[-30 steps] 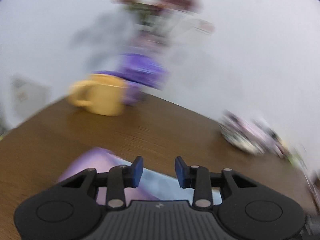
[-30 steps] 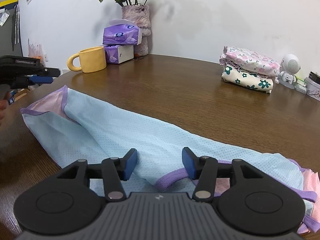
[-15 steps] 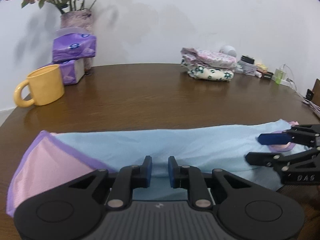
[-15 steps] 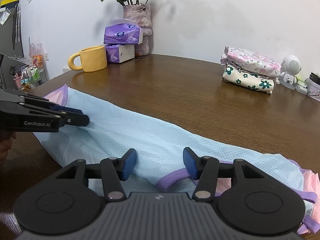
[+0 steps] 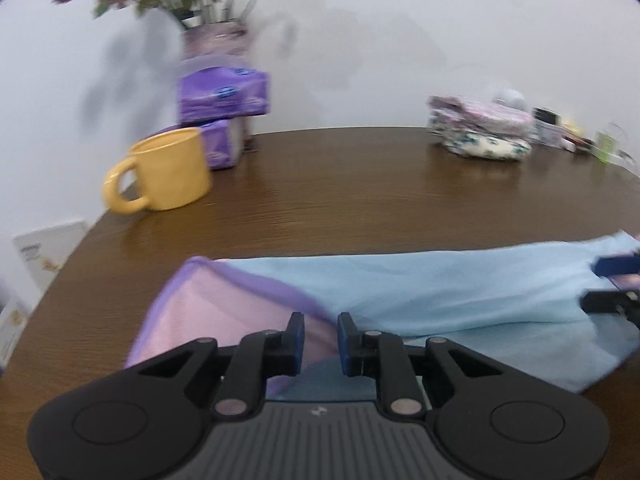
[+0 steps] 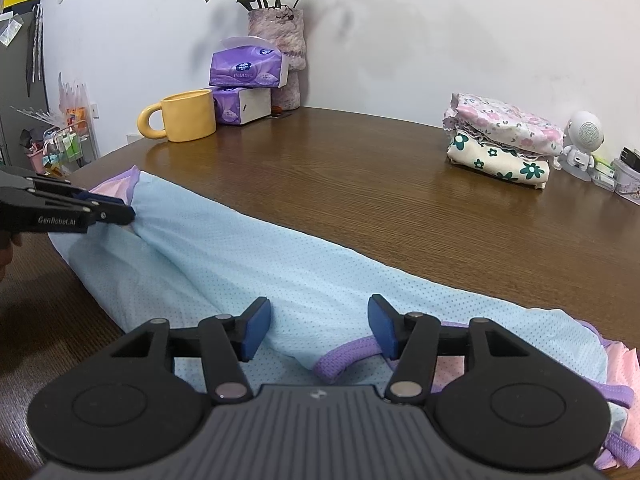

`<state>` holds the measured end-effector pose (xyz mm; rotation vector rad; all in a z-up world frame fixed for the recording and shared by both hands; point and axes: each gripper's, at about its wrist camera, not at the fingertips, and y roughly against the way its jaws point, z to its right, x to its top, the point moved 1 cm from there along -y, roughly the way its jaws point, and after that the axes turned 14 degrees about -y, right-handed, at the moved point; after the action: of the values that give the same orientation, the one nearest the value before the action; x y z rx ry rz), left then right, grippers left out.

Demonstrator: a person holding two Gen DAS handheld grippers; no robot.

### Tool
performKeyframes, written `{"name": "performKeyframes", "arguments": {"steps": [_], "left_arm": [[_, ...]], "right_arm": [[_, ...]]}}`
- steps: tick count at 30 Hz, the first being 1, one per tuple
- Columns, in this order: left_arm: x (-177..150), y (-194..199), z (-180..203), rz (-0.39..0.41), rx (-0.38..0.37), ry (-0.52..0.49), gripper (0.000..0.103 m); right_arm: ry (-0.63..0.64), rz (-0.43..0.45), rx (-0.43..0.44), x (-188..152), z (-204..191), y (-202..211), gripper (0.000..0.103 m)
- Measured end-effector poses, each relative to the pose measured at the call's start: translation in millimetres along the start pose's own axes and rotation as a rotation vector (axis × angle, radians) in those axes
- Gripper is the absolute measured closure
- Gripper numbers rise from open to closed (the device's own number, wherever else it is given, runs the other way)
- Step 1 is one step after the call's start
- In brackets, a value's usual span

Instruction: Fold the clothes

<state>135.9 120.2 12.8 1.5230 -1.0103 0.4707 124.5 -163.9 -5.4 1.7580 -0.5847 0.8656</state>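
Observation:
A light-blue mesh garment (image 6: 320, 272) with purple hems and a pink inside lies lengthwise near the front of the brown table (image 6: 360, 180). My left gripper (image 5: 320, 336) is at its left end, where the pink lining (image 5: 224, 312) shows. Its jaws are narrow, with the hem between them. In the right wrist view the left gripper (image 6: 120, 214) pinches a raised ridge of the cloth. My right gripper (image 6: 318, 326) stands open low over the garment's right end, a purple hem loop (image 6: 348, 356) lying under the gap. The right gripper (image 5: 604, 284) also shows at the left wrist view's right edge.
At the back left stand a yellow mug (image 6: 188, 116), two purple tissue packs (image 6: 248, 68) and a vase of dried flowers (image 6: 276, 40). A stack of folded floral clothes (image 6: 504, 140) and a small white toy robot (image 6: 584, 140) sit at the back right. A wall is behind.
The left gripper came down from above the table onto the garment's left end and its jaws narrowed around the cloth. The right gripper stayed where it was, still open.

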Motion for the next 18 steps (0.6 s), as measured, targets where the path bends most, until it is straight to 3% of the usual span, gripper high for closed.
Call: {"name": "performKeyframes", "arguments": {"steps": [5, 10, 13, 18], "left_arm": [[16.3, 23.4, 35.6, 0.115, -0.110, -0.058, 0.080], [25.8, 11.7, 83.1, 0.092, -0.189, -0.148, 0.080], [26.8, 3.7, 93.6, 0.064, -0.193, -0.143, 0.080], [19.5, -1.7, 82.2, 0.030, -0.136, -0.093, 0.080]], "right_arm": [[0.005, -0.002, -0.002, -0.5, -1.7, -0.4, 0.046], [0.011, -0.004, -0.004, -1.0, -2.9, -0.3, 0.045], [0.008, -0.004, -0.002, -0.6, -2.7, 0.0, 0.045], [-0.001, -0.004, 0.007, 0.0, -1.4, 0.2, 0.044]]}}
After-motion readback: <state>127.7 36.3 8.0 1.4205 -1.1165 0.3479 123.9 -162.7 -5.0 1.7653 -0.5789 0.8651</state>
